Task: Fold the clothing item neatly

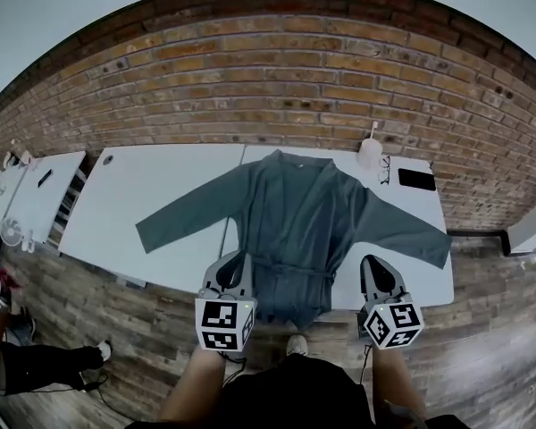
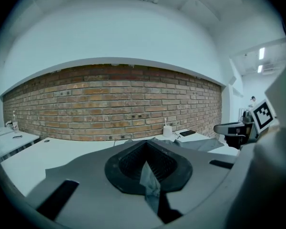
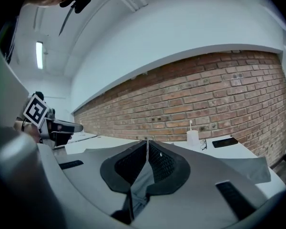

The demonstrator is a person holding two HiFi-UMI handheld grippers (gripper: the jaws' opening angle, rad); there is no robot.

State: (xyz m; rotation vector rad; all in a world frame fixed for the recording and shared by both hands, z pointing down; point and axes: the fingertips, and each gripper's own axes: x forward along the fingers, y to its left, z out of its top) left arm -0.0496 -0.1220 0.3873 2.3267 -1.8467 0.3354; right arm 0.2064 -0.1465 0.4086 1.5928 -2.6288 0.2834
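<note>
Fabric of a grey-green robe is pinched in both tools. The left gripper has its jaws closed tight on a thin fold of it, and the right gripper has its jaws clamped on another fold that trails down toward the camera.

From the head view, the left gripper and the right gripper flank the robe's lower part at the near edge of the white bench. The hem hangs slightly over that edge. The robe lies open-front up with its waist tie across the body. Both sleeves are spread outward and the collar points toward the wall.

Past the right shoulder stand a white bottle, a pair of glasses and a black phone.

A brick wall rises behind the bench.
</note>
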